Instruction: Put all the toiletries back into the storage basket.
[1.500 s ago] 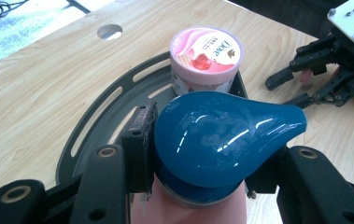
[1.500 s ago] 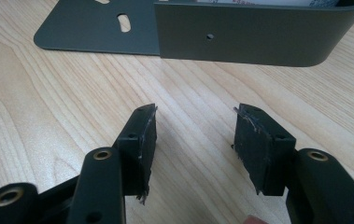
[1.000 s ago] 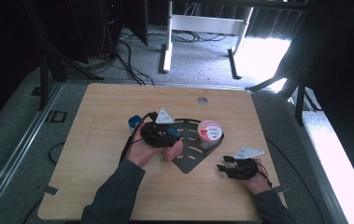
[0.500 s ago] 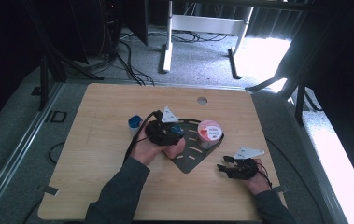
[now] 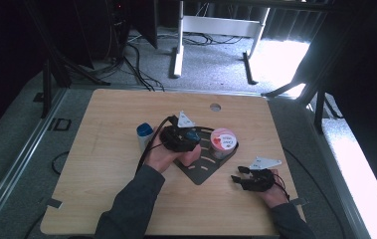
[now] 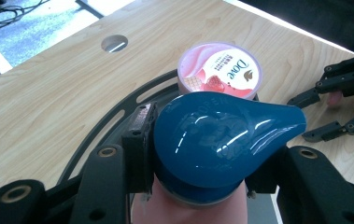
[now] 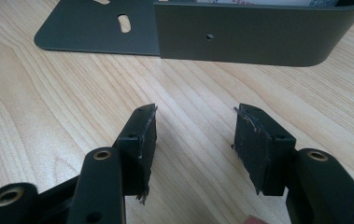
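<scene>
Gleaming wooden table [image 5: 101, 164] (grey carpet [image 5: 17, 144] around)

Bottle cap [image 6: 221, 135] glossy blue plastic; rack [image 7: 240, 35] matt dark metal; table [image 5: 111, 124] smooth pale wood

Tub [image 5: 223, 141] in rack [image 5: 203, 172]; bottle [image 5: 144, 133] left.

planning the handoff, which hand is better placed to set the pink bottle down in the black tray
Left. The left gripper is already clamped on the pink bottle above the black tray; the right gripper rests open beside it.
</scene>
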The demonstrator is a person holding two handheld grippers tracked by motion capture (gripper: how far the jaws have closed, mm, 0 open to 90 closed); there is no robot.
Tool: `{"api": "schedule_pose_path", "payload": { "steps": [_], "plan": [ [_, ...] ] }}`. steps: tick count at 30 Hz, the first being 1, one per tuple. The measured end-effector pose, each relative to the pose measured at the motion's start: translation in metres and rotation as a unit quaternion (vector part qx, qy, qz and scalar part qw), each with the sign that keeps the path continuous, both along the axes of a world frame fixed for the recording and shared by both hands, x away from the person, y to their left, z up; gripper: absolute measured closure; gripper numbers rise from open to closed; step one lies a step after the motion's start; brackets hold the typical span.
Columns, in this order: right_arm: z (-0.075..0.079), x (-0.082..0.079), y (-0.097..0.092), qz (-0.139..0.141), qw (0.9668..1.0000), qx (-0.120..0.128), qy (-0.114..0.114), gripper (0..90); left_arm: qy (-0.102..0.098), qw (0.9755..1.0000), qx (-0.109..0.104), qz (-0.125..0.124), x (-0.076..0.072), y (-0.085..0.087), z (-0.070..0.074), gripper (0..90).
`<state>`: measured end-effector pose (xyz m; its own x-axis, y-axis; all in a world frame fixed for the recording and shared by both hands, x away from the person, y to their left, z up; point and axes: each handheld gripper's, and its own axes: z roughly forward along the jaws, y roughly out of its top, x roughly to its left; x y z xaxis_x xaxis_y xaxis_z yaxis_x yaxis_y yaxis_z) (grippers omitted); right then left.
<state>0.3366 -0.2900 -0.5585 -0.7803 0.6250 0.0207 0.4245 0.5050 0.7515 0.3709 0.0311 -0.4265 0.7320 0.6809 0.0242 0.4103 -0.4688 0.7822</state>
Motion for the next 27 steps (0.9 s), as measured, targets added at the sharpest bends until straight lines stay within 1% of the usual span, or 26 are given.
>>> {"api": "schedule_pose_path", "payload": {
  "steps": [18,22,27],
  "plan": [
    [0.0,0.0,0.0,0.0,1.0,-0.001,0.0,48.3,-0.004,0.9999,0.004,0.012,0.013,-0.011,-0.001,52.9],
    [0.0,0.0,0.0,0.0,1.0,0.0,0.0,48.3,-0.003,0.9999,0.001,0.015,0.016,-0.014,-0.002,52.9],
    [0.0,0.0,0.0,0.0,1.0,0.0,0.0,48.4,-0.004,0.9998,0.006,0.018,0.021,-0.017,-0.004,52.9]
  ]
}}
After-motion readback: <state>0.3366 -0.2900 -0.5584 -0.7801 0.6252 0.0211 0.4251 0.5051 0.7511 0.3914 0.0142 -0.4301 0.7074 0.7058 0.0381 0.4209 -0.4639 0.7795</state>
